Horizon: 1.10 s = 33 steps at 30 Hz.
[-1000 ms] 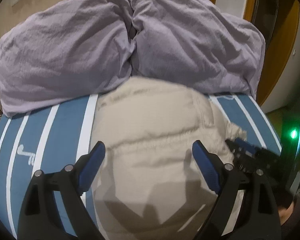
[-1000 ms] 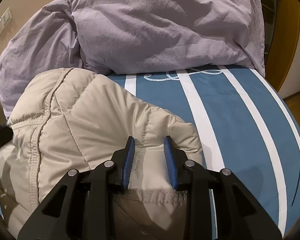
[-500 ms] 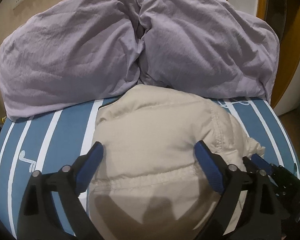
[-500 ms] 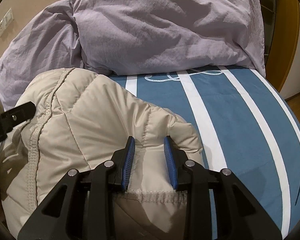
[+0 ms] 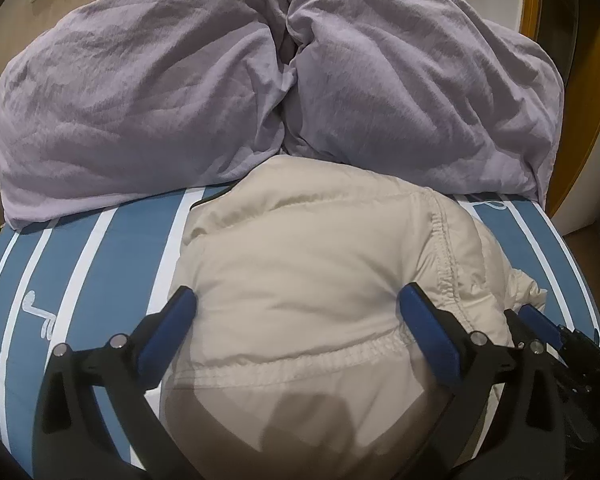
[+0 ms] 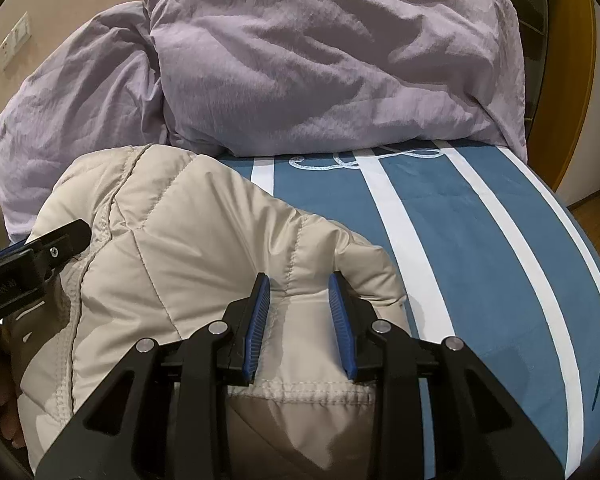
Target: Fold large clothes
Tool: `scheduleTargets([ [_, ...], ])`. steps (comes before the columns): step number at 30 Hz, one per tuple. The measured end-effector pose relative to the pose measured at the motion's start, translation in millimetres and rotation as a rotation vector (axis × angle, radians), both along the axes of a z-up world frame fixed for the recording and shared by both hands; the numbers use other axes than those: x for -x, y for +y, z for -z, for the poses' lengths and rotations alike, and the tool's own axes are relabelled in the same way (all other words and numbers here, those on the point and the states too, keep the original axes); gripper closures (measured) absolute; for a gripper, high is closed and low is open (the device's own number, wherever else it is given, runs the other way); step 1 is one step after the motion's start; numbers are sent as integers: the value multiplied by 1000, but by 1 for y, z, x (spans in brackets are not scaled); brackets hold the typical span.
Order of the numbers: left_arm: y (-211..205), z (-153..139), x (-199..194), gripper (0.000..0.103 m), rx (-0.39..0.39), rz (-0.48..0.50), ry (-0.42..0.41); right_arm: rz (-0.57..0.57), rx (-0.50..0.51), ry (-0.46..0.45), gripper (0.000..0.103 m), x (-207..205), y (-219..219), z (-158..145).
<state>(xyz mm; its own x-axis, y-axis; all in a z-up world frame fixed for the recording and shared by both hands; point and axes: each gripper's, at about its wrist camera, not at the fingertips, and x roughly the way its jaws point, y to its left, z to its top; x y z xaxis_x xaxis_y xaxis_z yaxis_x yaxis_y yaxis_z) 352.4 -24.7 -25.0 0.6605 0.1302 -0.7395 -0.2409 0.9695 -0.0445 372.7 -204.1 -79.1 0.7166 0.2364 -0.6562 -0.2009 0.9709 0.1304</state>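
A beige quilted puffer jacket (image 5: 312, 280) lies bundled at the centre of a bed covered by a blue sheet with white stripes (image 5: 80, 264). Its far end, toward 12 o'clock, touches the crumpled lavender duvet (image 5: 148, 92) heaped across the head of the bed. In the left wrist view the bundle's long axis runs from 6 to 12 o'clock, a gathered stitched hem crossing its near part from 8 to 3 o'clock; which end is the collar cannot be told.

Compared with a second ago, the left wrist view shows more of the duvet above the jacket and more striped sheet at 9 o'clock, and the jacket sits lower between the fingers. This suggests the left tool has drawn back and upward from the garment. The jacket's outline itself looks unchanged, so the fold in hand appears set rather than still in progress.

The left gripper (image 5: 296, 316) has its blue-padded fingers spread wide, straddling the jacket without pinching it. The right gripper (image 6: 299, 306) has its fingers drawn close together, and a ridge of beige fabric rises between them at a stitched seam. They look pressed onto that pleat, though the contact itself cannot be seen clearly. In the right wrist view the left tool's tip shows at 9 o'clock, above the jacket's left shoulder of fabric.
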Motion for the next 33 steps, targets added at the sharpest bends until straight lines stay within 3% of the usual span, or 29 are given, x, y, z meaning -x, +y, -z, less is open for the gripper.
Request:
scheduleTargets([
  [33, -3, 14, -1, 2, -30, -17, -36, 23, 41, -59, 70, 7, 6, 2],
])
